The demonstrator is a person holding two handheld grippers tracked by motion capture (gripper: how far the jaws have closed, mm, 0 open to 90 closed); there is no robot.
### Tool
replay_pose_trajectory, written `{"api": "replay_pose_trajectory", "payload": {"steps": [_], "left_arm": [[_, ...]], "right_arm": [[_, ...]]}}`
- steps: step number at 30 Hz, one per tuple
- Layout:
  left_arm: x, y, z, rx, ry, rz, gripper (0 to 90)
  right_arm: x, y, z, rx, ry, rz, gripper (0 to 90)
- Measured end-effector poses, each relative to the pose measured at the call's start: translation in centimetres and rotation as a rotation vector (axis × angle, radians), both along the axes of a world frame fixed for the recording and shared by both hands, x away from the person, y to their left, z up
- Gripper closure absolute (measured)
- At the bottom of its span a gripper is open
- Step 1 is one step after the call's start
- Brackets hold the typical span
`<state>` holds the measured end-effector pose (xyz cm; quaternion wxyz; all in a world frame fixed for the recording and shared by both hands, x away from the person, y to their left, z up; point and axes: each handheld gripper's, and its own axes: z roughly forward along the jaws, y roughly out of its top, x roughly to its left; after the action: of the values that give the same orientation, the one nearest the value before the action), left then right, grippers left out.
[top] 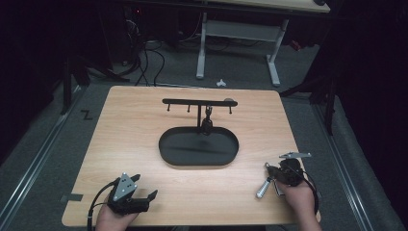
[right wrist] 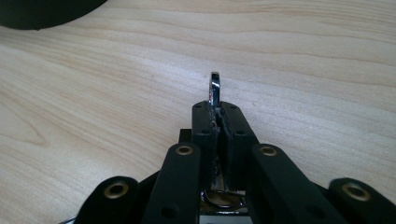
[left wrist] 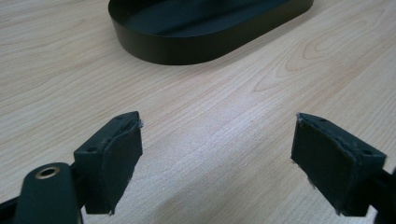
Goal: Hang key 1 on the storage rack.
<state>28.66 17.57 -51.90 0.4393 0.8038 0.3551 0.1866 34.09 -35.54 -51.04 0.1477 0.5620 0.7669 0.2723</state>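
Right claw (right wrist: pixel 218 114) clamped tight on thin chrome ring (right wrist: pixel 215 86), edge-on between pads; silvery cylinder (top: pixel 263 187) dangles from it at worktop (top: pixel 144 125) 5 o'clock. Likely keychain piece: light, rigid, slick metal, prone to swing or slip. Best hold: ring flat across pads, as now. Right hand (top: pixel 298 197) low, near worktop edge, claw aimed toward 10 o'clock. Left claw (left wrist: pixel 217 158) spread wide, holding nothing, at 7 o'clock, aimed at black oval tray (top: pixel 166 149). Hook stand (top: pixel 199 102) at centre, one dark item hanging.
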Motion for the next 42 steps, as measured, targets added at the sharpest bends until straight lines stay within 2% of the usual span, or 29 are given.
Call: {"api": "replay_pose_trajectory", "payload": {"steps": [5, 10, 20, 23, 24, 26, 30, 32, 35, 36, 42], "left_arm": [[0.0, 0.1, 0.1, -0.005, -0.002, 0.001, 16.7], [0.0, 0.1, 0.1, 0.001, -0.004, 0.004, 16.7], [-0.1, -0.3, 0.3, -0.008, -0.012, -0.01, 16.8], [0.0, -0.4, 0.3, -0.013, -0.014, -0.018, 16.8], [0.0, -0.5, 0.3, -0.014, -0.014, -0.02, 16.8], [0.1, -0.6, 0.4, -0.015, -0.015, -0.028, 16.8], [0.1, -0.8, 0.4, -0.016, -0.016, -0.042, 16.9], [0.1, -0.8, 0.4, -0.017, -0.019, -0.047, 17.0], [0.2, -0.8, 0.4, -0.022, -0.021, -0.048, 17.0], [0.2, -0.8, 0.4, -0.025, -0.019, -0.049, 17.0], [0.2, -0.9, 0.4, -0.023, -0.017, -0.053, 17.1]], "right_arm": [[-0.1, 0.3, 0.1, -0.024, -0.001, 0.007, 86.1], [-0.3, 0.6, 0.8, -0.02, -0.015, 0.027, 86.1], [-1.1, 3.1, 2.1, -0.039, -0.028, 0.127, 86.2], [-1.2, 3.7, 2.2, -0.032, 0.011, 0.148, 86.1], [-1.1, 4.0, 2.2, -0.043, 0.026, 0.152, 86.2], [-1.1, 4.3, 2.3, -0.067, 0.073, 0.162, 86.1], [-0.8, 4.4, 3.1, -0.07, 0.158, 0.168, 86.1], [-0.7, 4.5, 3.5, -0.087, 0.198, 0.169, 86.1], [-0.7, 4.6, 4.1, -0.12, 0.229, 0.166, 86.1], [-0.7, 4.7, 4.3, -0.111, 0.237, 0.166, 86.1], [-0.8, 5.5, 5.8, -0.139, 0.266, 0.185, 86.1]]}}
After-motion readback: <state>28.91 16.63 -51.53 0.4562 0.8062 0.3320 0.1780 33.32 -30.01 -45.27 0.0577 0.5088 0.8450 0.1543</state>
